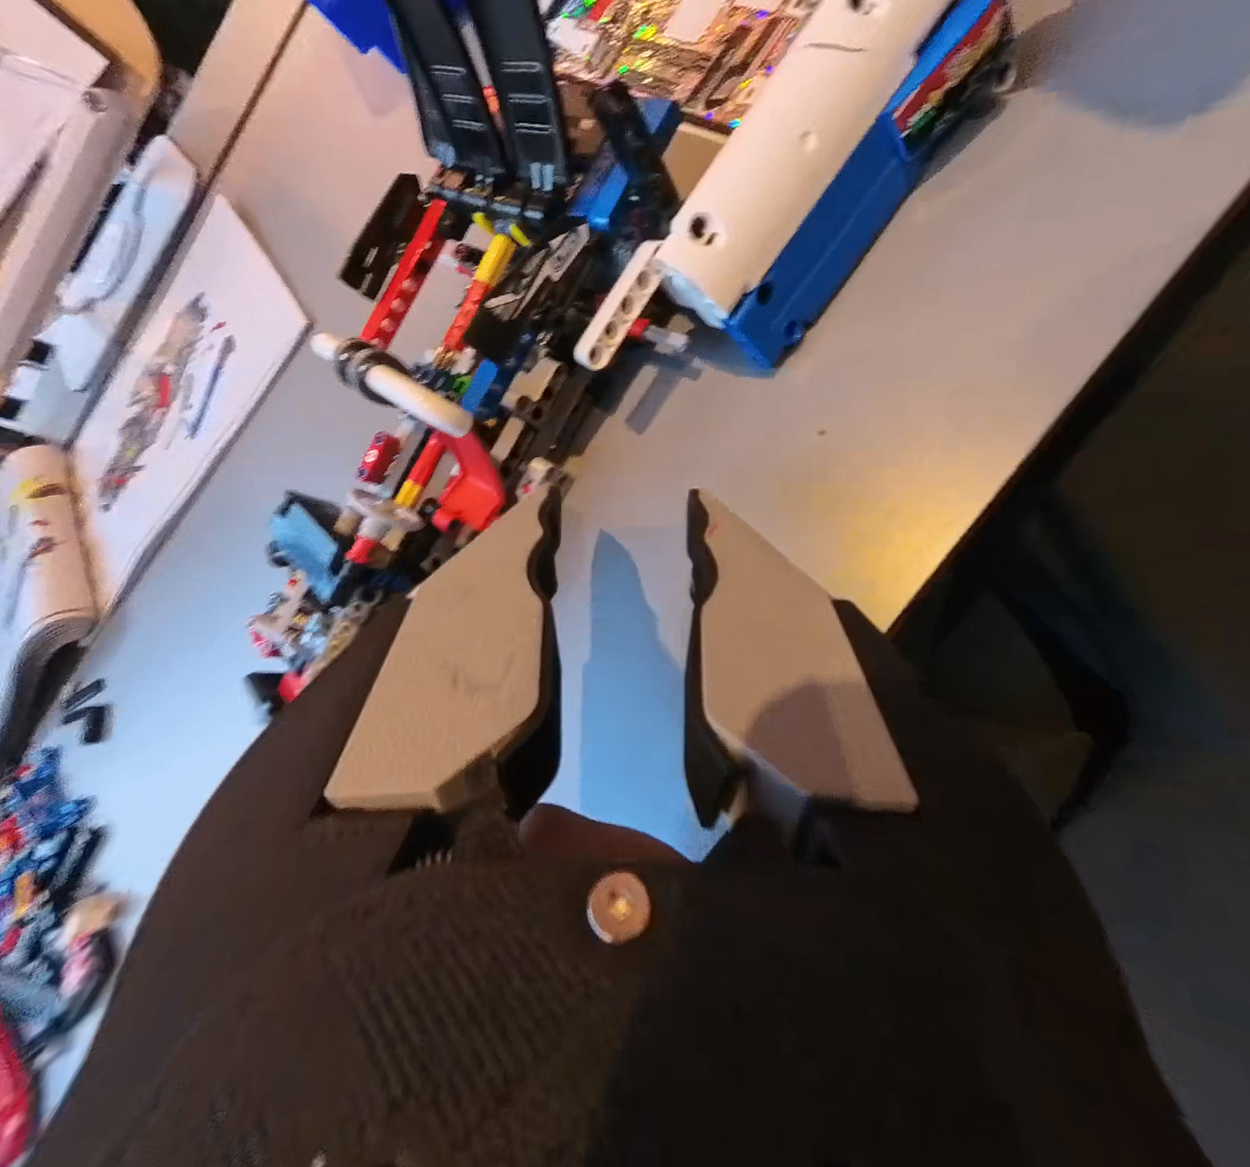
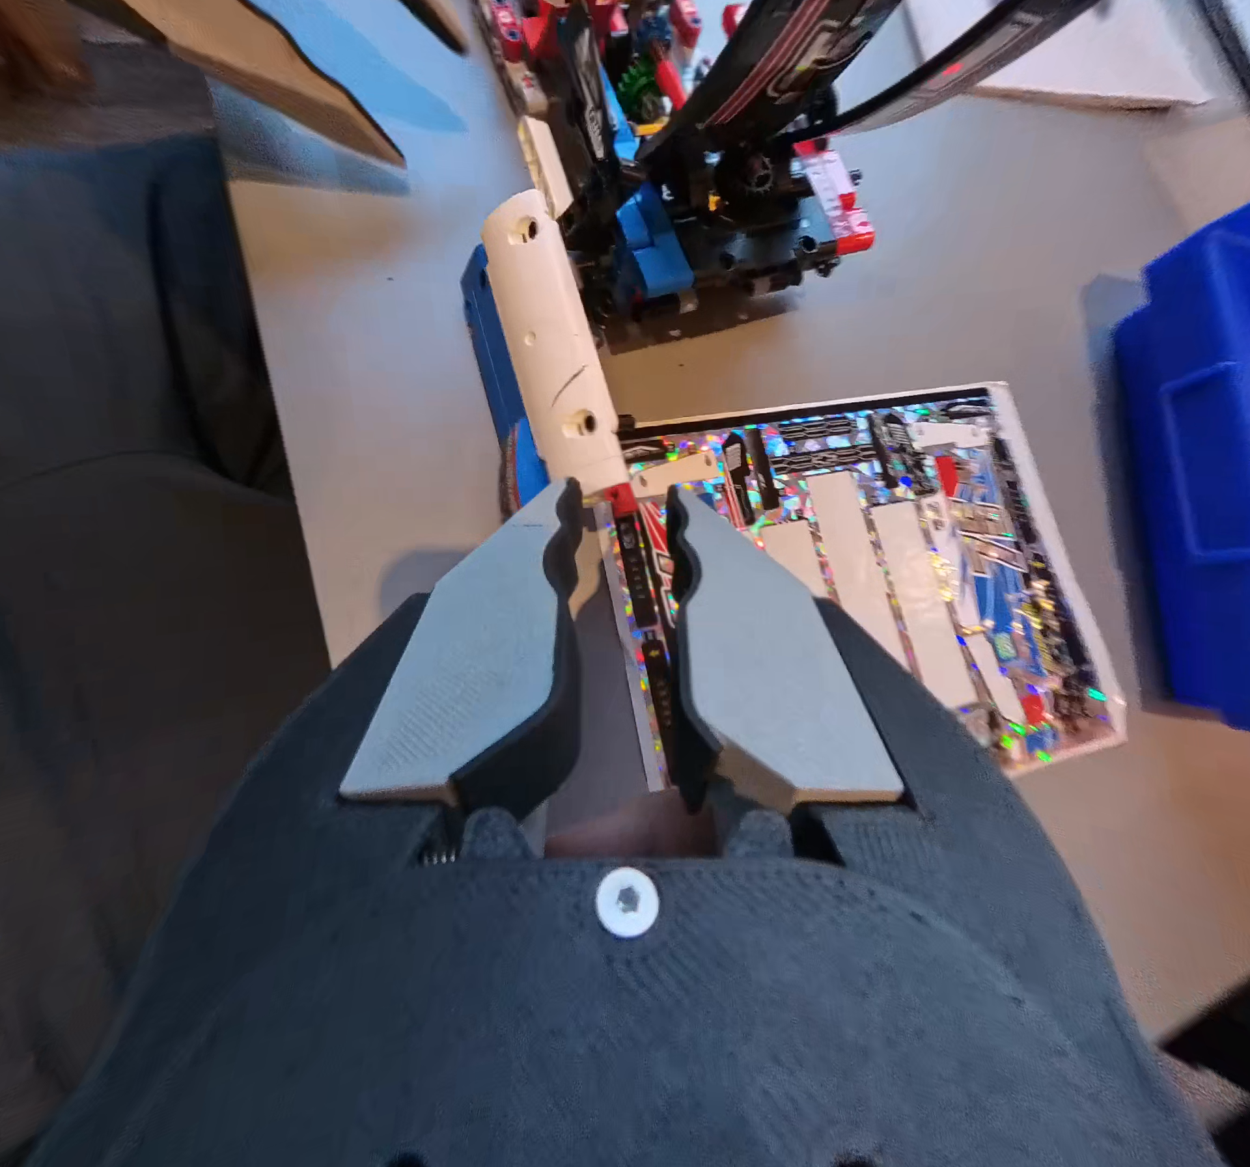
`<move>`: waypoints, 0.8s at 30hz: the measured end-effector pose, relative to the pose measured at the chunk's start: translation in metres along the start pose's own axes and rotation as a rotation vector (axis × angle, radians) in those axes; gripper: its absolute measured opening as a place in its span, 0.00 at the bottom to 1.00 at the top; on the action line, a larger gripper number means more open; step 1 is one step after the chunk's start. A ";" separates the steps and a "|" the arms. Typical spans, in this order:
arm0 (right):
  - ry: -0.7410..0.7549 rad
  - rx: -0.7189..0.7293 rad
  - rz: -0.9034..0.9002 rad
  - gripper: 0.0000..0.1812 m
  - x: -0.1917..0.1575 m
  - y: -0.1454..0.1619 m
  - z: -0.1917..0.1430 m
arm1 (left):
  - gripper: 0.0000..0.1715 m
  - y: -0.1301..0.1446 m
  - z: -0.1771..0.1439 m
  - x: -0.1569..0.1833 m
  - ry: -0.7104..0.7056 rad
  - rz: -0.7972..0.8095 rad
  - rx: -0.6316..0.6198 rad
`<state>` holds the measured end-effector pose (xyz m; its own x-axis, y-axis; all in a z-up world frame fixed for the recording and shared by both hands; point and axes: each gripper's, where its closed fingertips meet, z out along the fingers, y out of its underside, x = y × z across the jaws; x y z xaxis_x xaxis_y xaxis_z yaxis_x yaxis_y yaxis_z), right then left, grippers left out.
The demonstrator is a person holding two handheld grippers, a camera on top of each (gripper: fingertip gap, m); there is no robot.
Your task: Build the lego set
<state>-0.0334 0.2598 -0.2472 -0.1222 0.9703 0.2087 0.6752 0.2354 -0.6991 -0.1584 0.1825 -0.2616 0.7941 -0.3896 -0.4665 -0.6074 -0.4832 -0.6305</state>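
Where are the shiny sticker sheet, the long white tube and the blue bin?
shiny sticker sheet [image 2: 879, 566]: right wrist view, its middle.
long white tube [image 2: 551, 350]: right wrist view, mid-length.
blue bin [image 2: 1197, 458]: right wrist view, its side wall.

a blue bin [image 2: 1190, 458] is seen at the right edge of the grey table [image 2: 947, 269]. a dark chair [image 2: 135, 391] is set beside the table. a framed picture [image 1: 182, 350] is laid flat on it.

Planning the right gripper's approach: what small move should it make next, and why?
Probably ease the right gripper forward and close on the small red piece at the white panel's near end. Its fingers are open and empty, tips flanking that piece.
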 end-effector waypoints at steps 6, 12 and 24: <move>-0.171 -0.027 0.036 0.14 -0.004 0.006 0.012 | 0.19 -0.003 0.018 0.011 0.116 -0.071 0.028; -0.284 0.022 0.033 0.11 -0.016 -0.003 0.017 | 0.17 -0.011 0.024 0.019 0.214 -0.132 0.067; -0.329 0.165 -0.072 0.07 -0.035 -0.018 0.005 | 0.17 -0.019 0.022 0.033 0.280 -0.145 0.090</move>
<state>-0.0445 0.2224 -0.2454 -0.4106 0.9105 0.0487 0.5336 0.2833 -0.7968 -0.1205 0.1962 -0.2790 0.8284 -0.5279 -0.1872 -0.4743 -0.4832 -0.7359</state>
